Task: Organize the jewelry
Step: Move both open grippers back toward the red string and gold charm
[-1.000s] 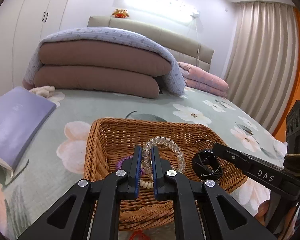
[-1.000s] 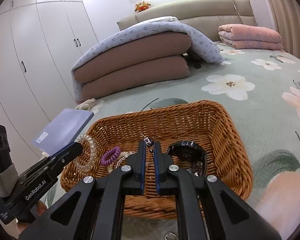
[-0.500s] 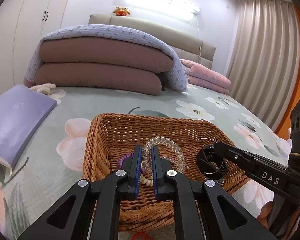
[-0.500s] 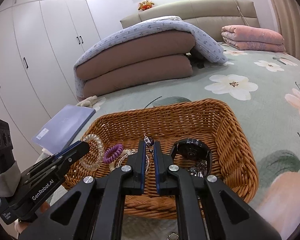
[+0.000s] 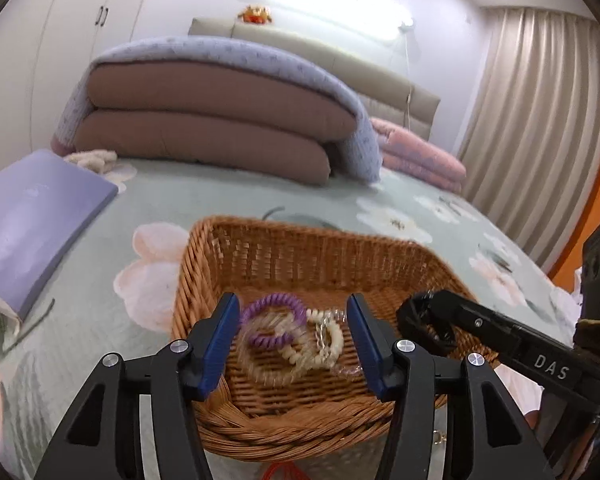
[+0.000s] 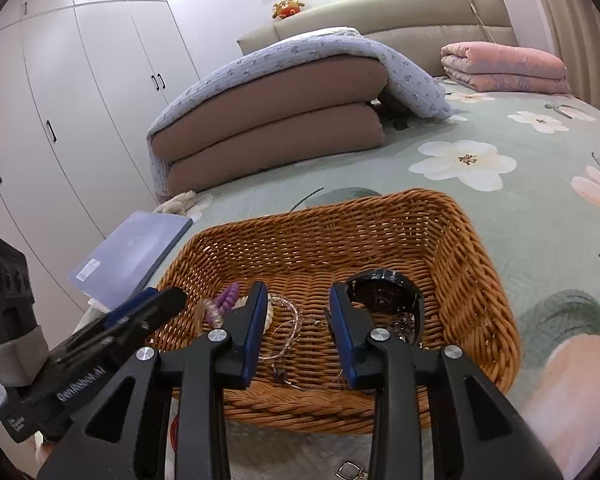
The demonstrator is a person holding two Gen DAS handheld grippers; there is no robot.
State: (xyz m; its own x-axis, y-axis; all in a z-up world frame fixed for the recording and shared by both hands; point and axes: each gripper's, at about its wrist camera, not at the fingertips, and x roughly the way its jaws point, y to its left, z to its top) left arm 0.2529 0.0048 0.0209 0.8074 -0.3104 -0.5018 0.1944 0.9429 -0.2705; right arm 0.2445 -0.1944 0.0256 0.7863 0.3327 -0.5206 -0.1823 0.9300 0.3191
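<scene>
Floral green bedding covers the bed, with folded quilts stacked at its far end and a lilac book lying at the left. We see a wicker basket sitting on the bed just ahead of both grippers. Our left gripper hovers over the basket's near left part; its fingers are opening, spread apart and touching nothing, and below the gap lie a purple coil band, a clear bead bracelet and a cream bead bracelet, partly overlapping in a heap. Our right gripper hangs over the middle of the basket, its fingers also opening with nothing pressed between them; a thin chain rests on the weave beneath. Just to its right a black watch lies in the basket.
</scene>
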